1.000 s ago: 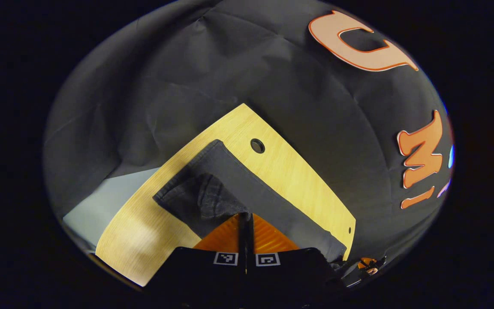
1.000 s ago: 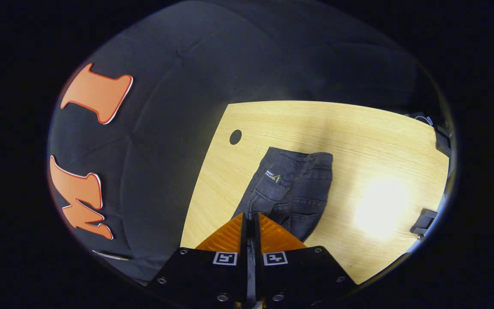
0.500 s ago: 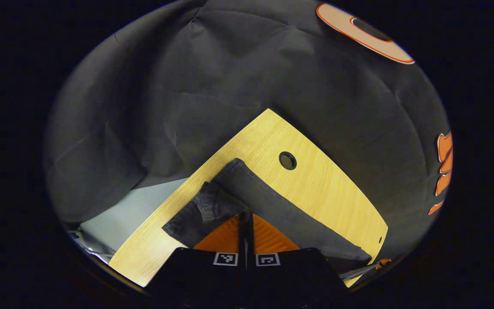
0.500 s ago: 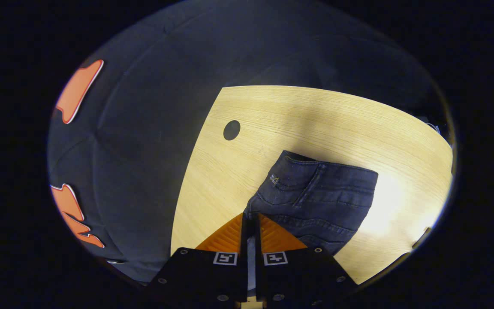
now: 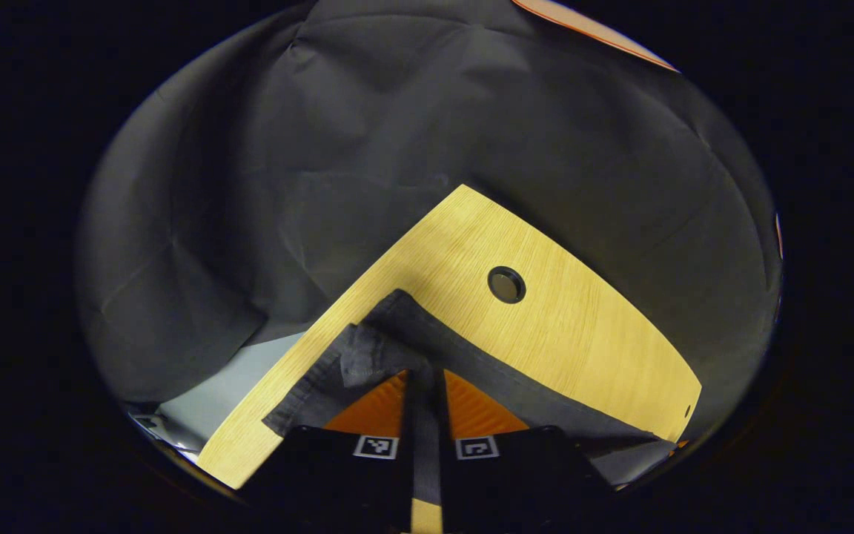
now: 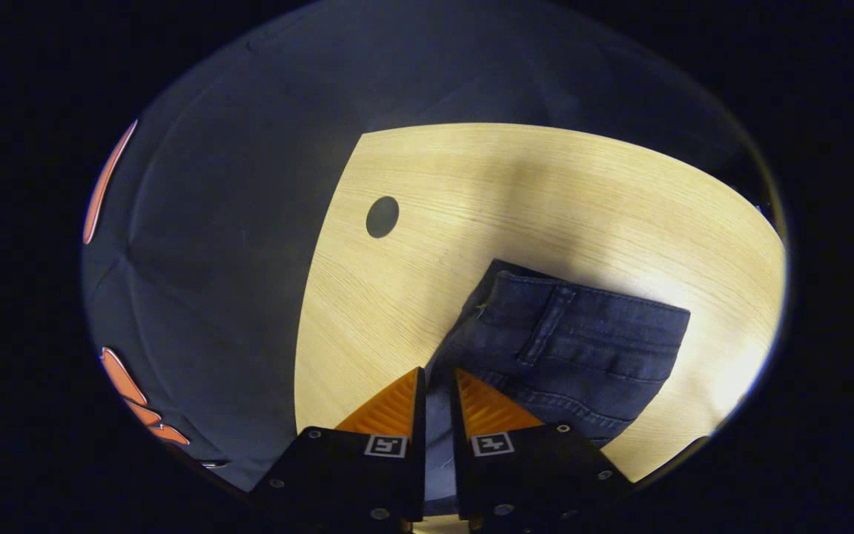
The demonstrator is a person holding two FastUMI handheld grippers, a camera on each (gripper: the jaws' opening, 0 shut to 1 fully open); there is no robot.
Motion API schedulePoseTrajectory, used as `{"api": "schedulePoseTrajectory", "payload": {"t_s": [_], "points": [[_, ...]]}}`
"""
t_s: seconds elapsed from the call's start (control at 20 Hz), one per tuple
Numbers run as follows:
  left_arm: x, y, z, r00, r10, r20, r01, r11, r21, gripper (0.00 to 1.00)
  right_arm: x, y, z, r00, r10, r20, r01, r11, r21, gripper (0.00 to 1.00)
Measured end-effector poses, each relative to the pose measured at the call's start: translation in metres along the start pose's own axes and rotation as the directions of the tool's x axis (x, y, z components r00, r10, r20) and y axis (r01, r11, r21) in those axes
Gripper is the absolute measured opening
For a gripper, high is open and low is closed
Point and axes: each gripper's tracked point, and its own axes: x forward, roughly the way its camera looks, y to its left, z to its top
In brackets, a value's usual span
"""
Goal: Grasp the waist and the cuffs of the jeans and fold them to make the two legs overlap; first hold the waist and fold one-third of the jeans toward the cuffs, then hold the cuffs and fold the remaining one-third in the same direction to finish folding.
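**Holding jeans low over the table, both grippers parted a bit**

Looking along my left gripper point(image 5: 425, 374), the fingers stand a narrow gap apart w/ dark cloth lying in the slot between them; can't tell if the pads are pressing on it. The jeans point(image 5: 427, 348) lie on the wooden table point(image 5: 583, 348), near its left edge, as a long dark-grey strip running down to the right past my fingers. One corner is bunched and turned over just left of the fingertips, showing a seam and rumpled folds. The strip's far edge is straight and flat. A round hole point(image 5: 506, 284) in the tabletop sits beyond the strip, apart from the cloth.

My right gripper point(image 6: 438, 374) also has a slim gap, denim showing between the fingers down to the base; grip can't be judged either. Here the jeans point(image 6: 583, 334) look blue-black, w/ a waistband edge, a belt loop and stitched seam lines visible, layers stacked, top edge slightly lifted off the lower layer. They sit mid-table, the wood point(image 6: 545, 193) bare around them, and the hole point(image 6: 382, 216) is off to the upper left, well apart.
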Motion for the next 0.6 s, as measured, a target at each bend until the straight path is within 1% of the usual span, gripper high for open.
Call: {"api": "schedulePoseTrajectory", "payload": {"t_s": [0.05,0.1,0.15,0.2,0.25,0.3,0.35,0.4,0.45,0.55,0.6], "points": [[0.0,0.008,0.006,0.999,0.032,0.018,-0.032,0.999,0.009,0.29,-0.006,-0.003,0.007,1.0,0.001,0.013,-0.001,1.0,-0.004,0.22],[-0.006,0.011,0.009,0.998,0.048,0.034,-0.049,0.999,0.015,0.43,-0.011,-0.01,0.01,1.0,-0.01,0.023,0.011,1.0,-0.014,0.35],[-0.009,0.013,0.012,0.998,0.047,0.043,-0.048,0.999,0.016,0.57,-0.015,-0.017,0.011,0.999,-0.023,0.029,0.024,0.999,-0.036,0.39],[-0.007,0.012,0.012,0.998,0.043,0.048,-0.044,0.999,0.006,0.71,-0.02,-0.026,0.011,0.999,-0.043,0.032,0.045,0.997,-0.068,0.36],[-0.011,0.014,0.012,0.998,0.042,0.04,-0.042,0.999,0.0,0.84,-0.025,-0.037,0.01,0.997,-0.066,0.035,0.07,0.992,-0.103,0.54],[-0.011,0.013,0.009,0.999,0.035,0.041,-0.035,0.999,-0.005,0.89,-0.029,-0.047,0.009,0.995,-0.091,0.041,0.096,0.986,-0.139,0.62],[-0.01,0.012,0.009,0.998,0.034,0.045,-0.033,0.999,-0.008,0.88,-0.032,-0.059,0.01,0.991,-0.124,0.051,0.131,0.977,-0.169,0.77],[-0.018,0.012,0.011,0.998,0.029,0.054,-0.028,1.0,-0.007,0.94,-0.035,-0.069,0.012,0.987,-0.152,0.06,0.161,0.968,-0.193,0.88],[-0.021,0.011,0.014,0.998,0.022,0.061,-0.022,1.0,0.0,0.96,-0.037,-0.078,0.012,0.982,-0.177,0.068,0.187,0.961,-0.204,0.9],[-0.019,0.01,0.012,0.998,0.014,0.055,-0.016,0.999,0.028,0.97,-0.04,-0.093,0.012,0.976,-0.207,0.07,0.217,0.956,-0.199,0.96],[-0.018,0.012,0.009,0.999,0.012,0.05,-0.015,0.999,0.048,0.97,-0.039,-0.101,0.009,0.973,-0.222,0.058,0.229,0.955,-0.187,0.96]]}}
